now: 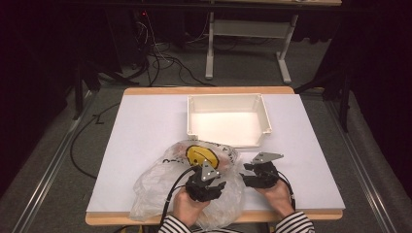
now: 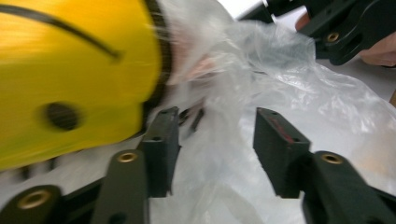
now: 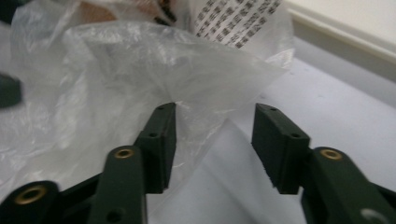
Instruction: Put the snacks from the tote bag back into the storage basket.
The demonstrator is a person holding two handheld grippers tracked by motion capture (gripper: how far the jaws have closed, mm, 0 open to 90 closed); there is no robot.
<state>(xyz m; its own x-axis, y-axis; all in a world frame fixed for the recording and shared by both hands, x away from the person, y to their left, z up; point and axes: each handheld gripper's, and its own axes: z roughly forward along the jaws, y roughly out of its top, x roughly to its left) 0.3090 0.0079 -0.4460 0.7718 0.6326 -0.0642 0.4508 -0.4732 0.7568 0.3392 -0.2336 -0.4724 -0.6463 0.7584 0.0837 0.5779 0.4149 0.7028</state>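
Jaws of both grippers stand parted, nothing clamped between the pads. Left gripper [image 2: 215, 149] hovers over the clear plastic bag [image 1: 160, 187], film showing in the gap between its jaws but not pinched; right gripper [image 3: 215, 144] sits just beside the bag's right edge, a fold of film reaching in against its left jaw, the right jaw over bare white surface [image 1: 145, 126]. Bag lies crumpled at the surface's near edge, just in front of the white bin [image 1: 228, 119] and partly hanging past the edge. Yellow smiley-face print [image 1: 200, 155] sits at the bag's far side, nearest the bin; in the left gripper view it is blurred and cut off by the frame. Bag contents are hard to make out: something pinkish and a patch of small black print [image 3: 233, 21] near the bin side, too blurred to read. Left hand [image 1: 187, 206] covers the bag's near middle; both sleeves are striped and cut off at the bottom. Right hand [image 1: 279, 194] rests to the bag's right, off the film.
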